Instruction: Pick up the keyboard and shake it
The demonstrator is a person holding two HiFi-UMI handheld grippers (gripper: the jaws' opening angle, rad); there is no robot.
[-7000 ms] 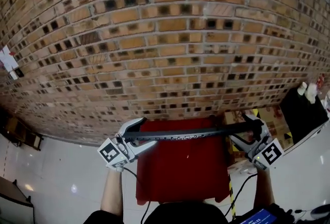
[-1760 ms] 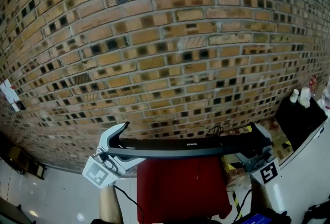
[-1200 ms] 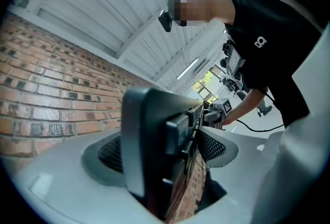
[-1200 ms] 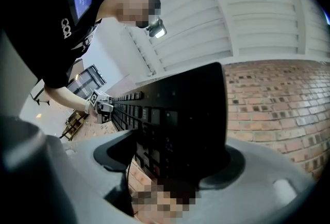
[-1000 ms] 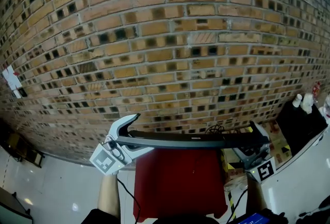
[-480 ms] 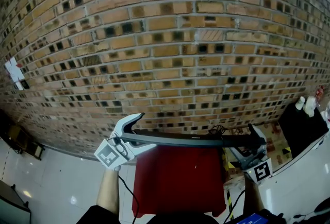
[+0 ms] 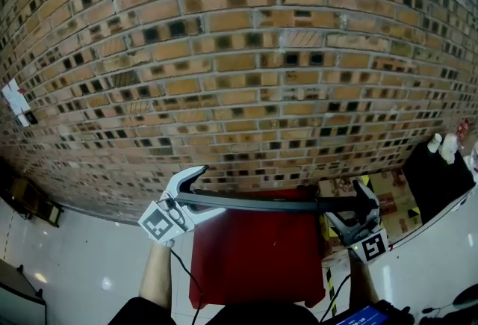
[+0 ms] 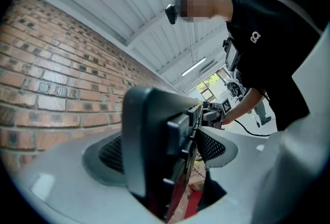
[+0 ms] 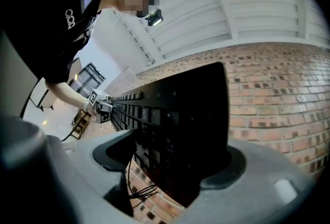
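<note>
A long black keyboard [image 7: 269, 203] is held in the air, edge-on in the head view, in front of a brick wall [image 7: 239, 62] and above a red surface [image 7: 258, 256]. My left gripper [image 7: 191, 195] is shut on its left end [image 8: 154, 151]. My right gripper [image 7: 360, 205] is shut on its right end [image 9: 180, 135]. In the right gripper view the keys face the person and the far left gripper [image 9: 100, 103] shows small. In the left gripper view the right gripper [image 8: 214, 112] shows at the far end.
A dark table [image 7: 441, 166] with white bottles [image 7: 444, 146] stands at the right. Cardboard boxes [image 7: 388, 193] and yellow-black tape lie by the red surface. A cable [image 9: 135, 184] hangs from the keyboard. A dark bench [image 7: 33, 204] sits at far left on the white floor.
The keyboard has gone up and down over the last seconds. Since half a second ago the right end has dropped a little and the head view has tilted lower, with both grippers still clamped.
</note>
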